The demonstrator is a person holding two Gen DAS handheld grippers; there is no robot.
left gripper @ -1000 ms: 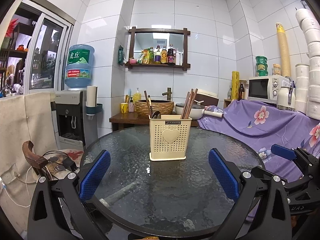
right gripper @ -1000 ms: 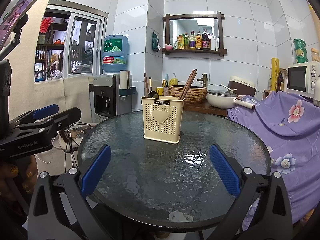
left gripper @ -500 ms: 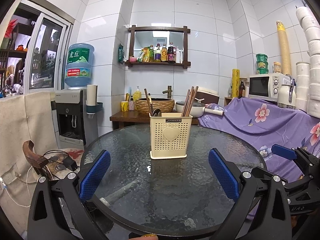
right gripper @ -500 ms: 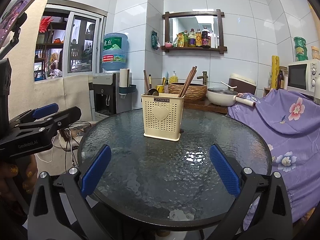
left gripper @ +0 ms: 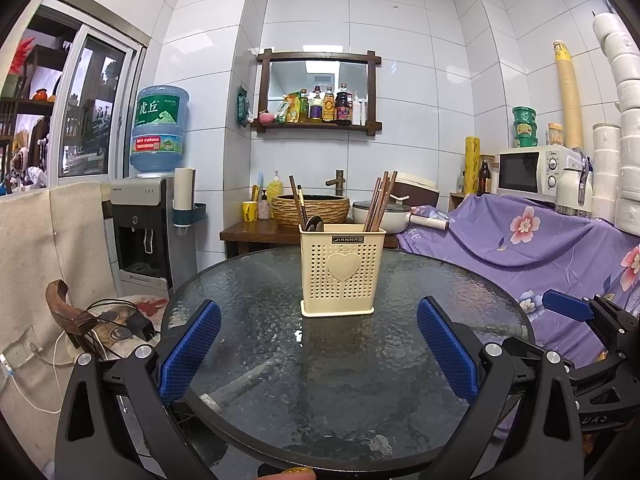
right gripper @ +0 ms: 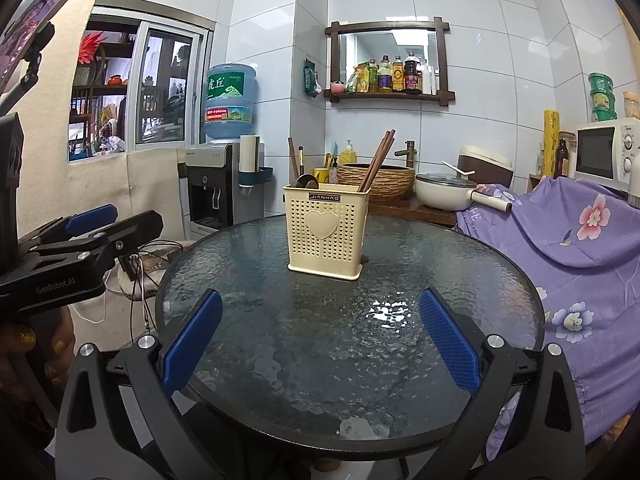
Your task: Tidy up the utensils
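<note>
Both my grippers, left (left gripper: 318, 354) and right (right gripper: 320, 346), are spread wide with nothing in them, parked low at the near edge of the glass table (left gripper: 240, 300), probably because nothing's left lying loose. Straight ahead, the cream holder (left gripper: 342, 270) stands upright mid-table, chopsticks (left gripper: 380, 202) inside leaning up and right, handles (left gripper: 299, 202) on its left side about vertical.

Only the utensil holder (left gripper: 342, 270) interrupts bare table (left gripper: 440, 304).

Both wrist cameras sit low at the near edge of the round dark textured-glass table (left gripper: 260, 344), facing the white-tiled back wall. Left view looks head-on; right view angles slightly from the right. Shared: cream perforated plastic utensil holder (left gripper: 342, 270) (right gripper: 326, 232), mid-distance.
</note>
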